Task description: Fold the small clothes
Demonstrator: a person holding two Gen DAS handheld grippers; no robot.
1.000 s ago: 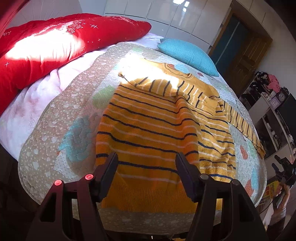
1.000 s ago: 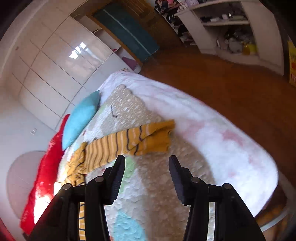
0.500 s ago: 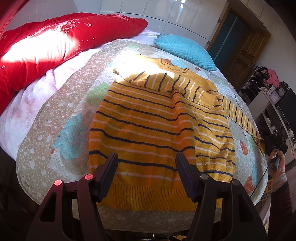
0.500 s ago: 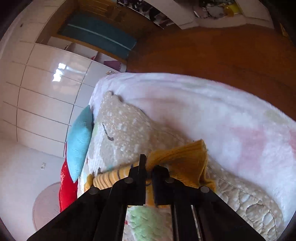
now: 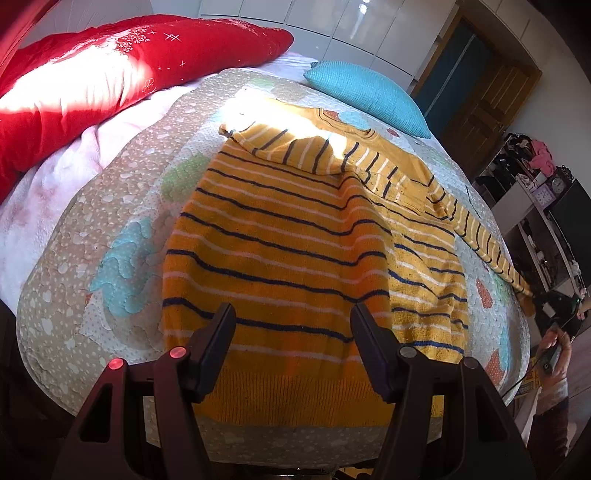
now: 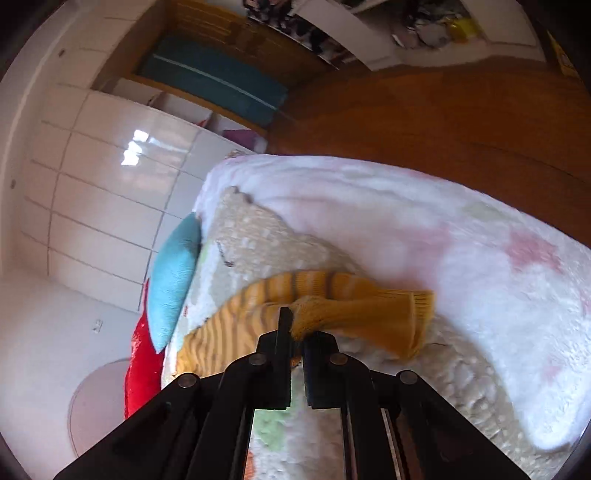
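Glossy white wardrobe panels [image 5: 369,26] back the room, and a wooden door [image 5: 491,96] stands at the far right. We look over a bed under a beige quilted coverlet with pastel patches [image 5: 110,229], whose rounded near edge falls away just under our left gripper [image 5: 293,314].

One yellow knit sweater with navy and white stripes [image 5: 280,258] lies flat at the middle of the coverlet, hem toward us and close to that near edge. One sleeve is folded across the chest. The other sleeve [image 5: 480,240] runs out toward the bed's right edge.

Left gripper: jaws stand apart above the hem, nothing between them; whether the tips touch the knit we cannot tell.

Right gripper [image 6: 297,332]: jaws pinched together on the yellow ribbed cuff [image 6: 369,317] of the outstretched sleeve, at the coverlet's edge where a white and pink fleece blanket [image 6: 443,229] begins.

Count: one sweater, two grippers, one teal textured pillow [image 5: 365,96] beyond the collar, one red embroidered duvet [image 5: 110,70] heaped along the left side.

Bare coverlet lies left of the sweater. Brown wooden floor [image 6: 443,122] lies past the blanket. Cluttered white shelves [image 5: 535,221] stand to the right.
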